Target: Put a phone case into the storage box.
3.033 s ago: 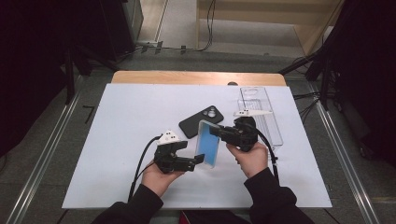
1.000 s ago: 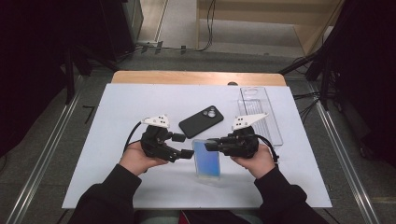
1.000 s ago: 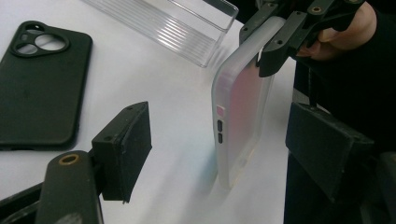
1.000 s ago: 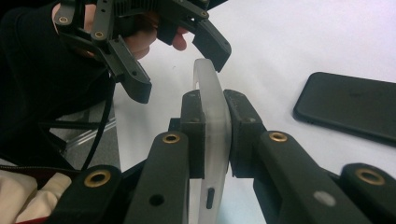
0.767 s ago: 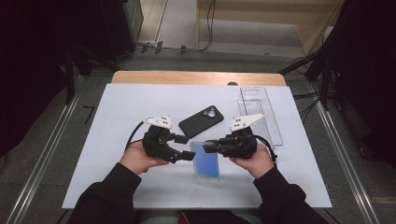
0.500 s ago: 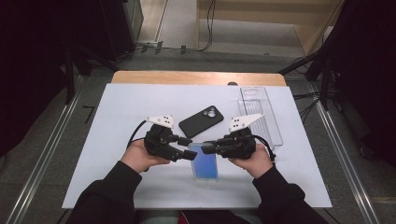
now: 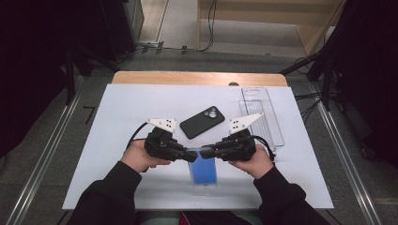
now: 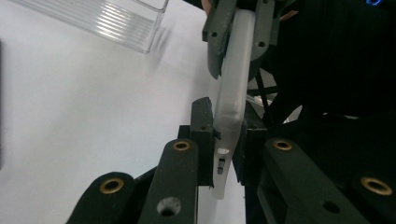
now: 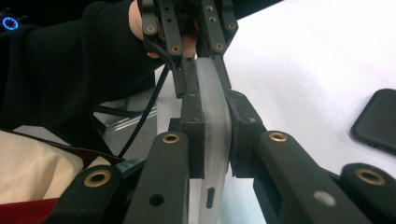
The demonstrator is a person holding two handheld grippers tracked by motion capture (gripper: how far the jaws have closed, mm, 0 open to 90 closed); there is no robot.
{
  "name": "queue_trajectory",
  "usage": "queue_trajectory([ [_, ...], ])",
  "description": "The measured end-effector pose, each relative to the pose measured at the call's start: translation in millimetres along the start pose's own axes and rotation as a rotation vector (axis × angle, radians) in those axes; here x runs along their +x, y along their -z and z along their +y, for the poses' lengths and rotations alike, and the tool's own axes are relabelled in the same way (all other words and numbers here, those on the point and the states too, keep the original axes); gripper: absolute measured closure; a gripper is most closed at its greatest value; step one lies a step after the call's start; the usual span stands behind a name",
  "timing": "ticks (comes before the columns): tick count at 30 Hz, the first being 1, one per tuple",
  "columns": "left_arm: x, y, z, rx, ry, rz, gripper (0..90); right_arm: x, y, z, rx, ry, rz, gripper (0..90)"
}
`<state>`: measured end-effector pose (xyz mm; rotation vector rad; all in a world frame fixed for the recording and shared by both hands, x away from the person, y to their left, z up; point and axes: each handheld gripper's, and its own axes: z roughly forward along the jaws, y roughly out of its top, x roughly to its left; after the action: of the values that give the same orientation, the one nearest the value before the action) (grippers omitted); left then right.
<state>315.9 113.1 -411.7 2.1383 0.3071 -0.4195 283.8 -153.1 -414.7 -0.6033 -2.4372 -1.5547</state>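
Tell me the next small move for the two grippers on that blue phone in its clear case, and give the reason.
Probably peel: the left gripper has just been closing onto the translucent clear case's top edge, and the right gripper clamps the same edge opposite it. With both gripping the blue phone in its case on the white table, easing one corner of the case outward seems next.

Blue case (image 7: 203,169), perhaps translucent; black phone (image 7: 202,122).
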Motion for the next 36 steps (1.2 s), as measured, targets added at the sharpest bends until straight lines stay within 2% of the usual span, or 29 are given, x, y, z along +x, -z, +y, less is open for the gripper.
queue_trajectory([
  [4, 0.3, 0.1, 1.9, 0.012, 0.048, -0.017, 81.3, -1.2, 0.3, -0.3, -0.007, -0.004, 0.0, 76.1],
  [7, -1.1, -0.2, 2.2, 0.032, 0.047, 0.003, 81.3, 1.4, 1.1, -0.4, -0.017, 0.011, -0.013, 62.7],
  [9, -0.9, 0.3, 2.2, 0.027, 0.056, 0.009, 81.3, 2.2, 2.9, -0.5, -0.022, 0.006, -0.021, 54.7],
  [11, 0.1, 2.0, 2.5, 0.02, 0.062, 0.013, 81.3, 2.7, 5.0, -1.1, -0.034, -0.008, -0.041, 50.6],
  [13, 0.6, 3.9, 2.8, 0.01, 0.07, 0.02, 81.2, 2.8, 7.4, -2.3, -0.052, -0.025, -0.066, 42.4],
  [17, 2.5, 6.2, 1.9, -0.001, 0.107, 0.048, 81.2, 2.6, 9.5, -6.7, -0.07, -0.012, -0.104, 29.1],
  [18, 3.1, 6.2, 0.7, 0.003, 0.117, 0.058, 81.1, 2.3, 9.5, -7.8, -0.067, -0.012, -0.125, 24.9],
  [20, 3.9, 7.5, -0.8, 0.018, 0.13, 0.079, 81.1, 0.7, 9.6, -9.2, -0.071, -0.019, -0.169, 23.4],
  [22, 4.2, 9.4, -1.1, 0.008, 0.139, 0.081, 81.0, -1.5, 9.6, -10.6, -0.074, -0.053, -0.202, 22.2],
  [24, 4.8, 12.0, -0.4, -0.007, 0.143, 0.092, 81.1, -5.8, 10.6, -13.5, -0.095, -0.088, -0.197, 18.3],
  [27, 6.5, 14.5, -0.1, -0.017, 0.167, 0.121, 81.0, -9.7, 10.6, -16.3, -0.121, -0.112, -0.233, 12.2],
  [28, 7.0, 15.2, -0.1, -0.023, 0.178, 0.135, 81.0, -10.6, 10.1, -16.5, -0.136, -0.114, -0.261, 4.0],
  [29, 7.6, 16.1, -0.2, -0.024, 0.187, 0.142, 81.0, -10.6, 9.8, -16.3, -0.141, -0.123, -0.293, 0.0],
  [30, 8.3, 16.9, -0.4, -0.026, 0.193, 0.153, 81.0, -11.3, 9.9, -16.1, -0.126, -0.139, -0.314, 0.0],
  [33, 9.8, 18.8, -0.7, -0.026, 0.215, 0.181, 81.0, -16.0, 10.6, -18.7, -0.077, -0.201, -0.26, 0.0],
  [34, 10.0, 19.3, -0.7, -0.026, 0.217, 0.191, 81.0, -16.8, 10.3, -20.0, -0.08, -0.201, -0.259, 0.0],
  [36, 10.6, 19.9, -0.5, -0.029, 0.236, 0.216, 81.0, -16.8, 9.8, -22.0, -0.076, -0.215, -0.289, 0.0],
])
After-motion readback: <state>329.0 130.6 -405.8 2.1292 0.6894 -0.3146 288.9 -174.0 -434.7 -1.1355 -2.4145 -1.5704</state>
